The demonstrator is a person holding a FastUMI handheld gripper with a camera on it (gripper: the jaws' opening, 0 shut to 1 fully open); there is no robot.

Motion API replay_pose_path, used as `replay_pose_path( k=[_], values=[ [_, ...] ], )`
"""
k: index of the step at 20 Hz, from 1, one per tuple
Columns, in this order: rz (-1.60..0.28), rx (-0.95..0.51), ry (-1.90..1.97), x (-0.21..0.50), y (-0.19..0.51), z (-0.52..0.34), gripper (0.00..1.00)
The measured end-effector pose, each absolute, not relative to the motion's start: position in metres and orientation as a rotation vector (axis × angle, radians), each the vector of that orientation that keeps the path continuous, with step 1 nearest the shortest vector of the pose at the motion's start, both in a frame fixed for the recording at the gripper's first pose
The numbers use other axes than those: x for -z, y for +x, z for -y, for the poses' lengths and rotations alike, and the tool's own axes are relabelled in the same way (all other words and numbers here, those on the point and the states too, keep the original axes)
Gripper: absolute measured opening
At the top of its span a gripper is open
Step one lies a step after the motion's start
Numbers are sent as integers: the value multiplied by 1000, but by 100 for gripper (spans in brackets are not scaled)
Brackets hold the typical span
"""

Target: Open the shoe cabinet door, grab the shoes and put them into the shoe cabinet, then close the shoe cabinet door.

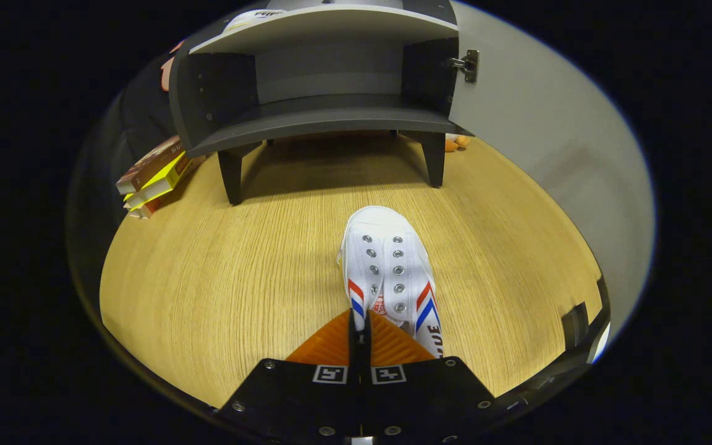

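Note:
A white canvas shoe [387, 259] with red and blue stripes and metal eyelets points toe-first toward the cabinet, held just over the wooden table. My gripper [360, 324] is shut on the shoe, its fingers pinching the left rim of the shoe's opening near the heel. Beyond the toe stands the dark grey shoe cabinet [325, 117] on short legs, its lower compartment open and bare. The cabinet door [535, 136] is swung wide open to the right, showing its pale inner face and a metal hinge [467, 65].
A stack of boxes [155, 176] leans beside the cabinet's left leg. Small orange objects [457, 143] lie behind its right leg. The wooden table [220, 278] stretches between the shoe and the cabinet, with its edge curving close on the left and right.

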State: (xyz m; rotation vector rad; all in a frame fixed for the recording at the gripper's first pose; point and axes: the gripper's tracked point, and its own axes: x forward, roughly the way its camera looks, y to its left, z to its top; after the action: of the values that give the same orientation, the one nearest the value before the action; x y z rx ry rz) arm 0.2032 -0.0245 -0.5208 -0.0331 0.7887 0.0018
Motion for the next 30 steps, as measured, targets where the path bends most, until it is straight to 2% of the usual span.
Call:
replay_pose_path(
  k=[10,22,30],
  values=[
    [-744,-41,-13,458,193,27,0],
    [-624,-32,-7,290,172,25,0],
    [-480,-36,-61,177,223,26,0]
  ],
)
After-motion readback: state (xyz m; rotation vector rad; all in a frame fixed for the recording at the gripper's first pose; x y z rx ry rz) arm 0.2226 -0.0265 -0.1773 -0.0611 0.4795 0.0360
